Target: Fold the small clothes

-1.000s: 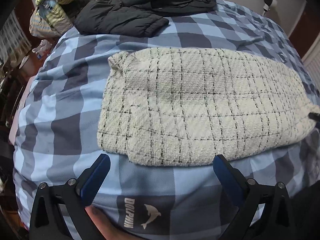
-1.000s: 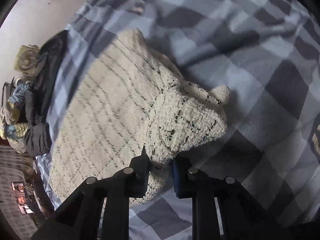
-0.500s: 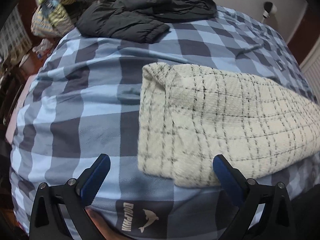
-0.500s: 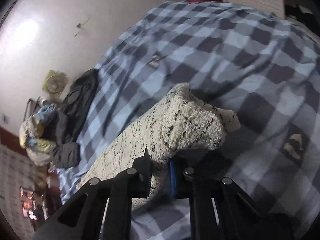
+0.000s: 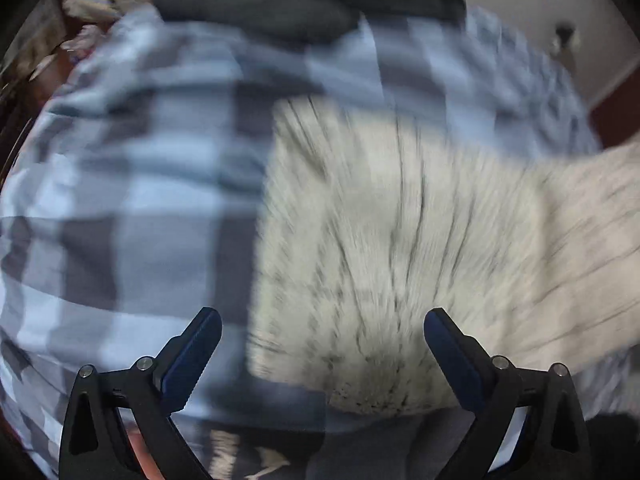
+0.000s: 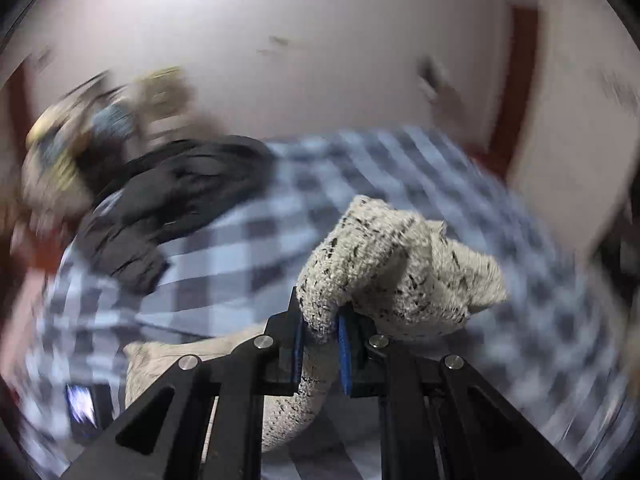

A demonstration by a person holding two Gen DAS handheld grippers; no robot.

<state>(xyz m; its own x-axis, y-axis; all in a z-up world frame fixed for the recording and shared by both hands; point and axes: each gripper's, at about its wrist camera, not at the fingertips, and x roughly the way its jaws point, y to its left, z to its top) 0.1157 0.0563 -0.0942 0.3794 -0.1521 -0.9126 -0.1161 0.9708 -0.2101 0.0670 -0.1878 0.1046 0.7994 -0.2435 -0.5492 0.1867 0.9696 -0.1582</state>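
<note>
Since a second ago you have hoisted one end of the cream tweed garment [image 6: 400, 264] off the checked bedcover [image 6: 240, 264], and your right wrist view now tips up toward the wall instead of down at the bed. Both views are smeared by motion, so fine detail is hard to read.

Nearest you, your right gripper [image 6: 322, 340] has its blue-padded fingers clamped together on a bunched fold of the garment; the nubbly, black-flecked weave bulges out past the pads and a tail of it hangs below, cut off by the gripper body. The rest of the garment trails down and lies on the bedcover.

Your left gripper [image 5: 322, 350] holds its fingers wide apart with nothing between the pads. It hovers over the garment's near edge [image 5: 380, 240]; the garment's right side runs out of frame. A dolphin print on the bedcover, just under the gripper, is partly hidden.

Beyond the garment, a dark padded jacket [image 6: 172, 200] lies crumpled on the bedcover. Past that, a blurred heap of coloured clothes [image 6: 68, 148] sits by the bed's far corner; you cannot make out single items.
</note>
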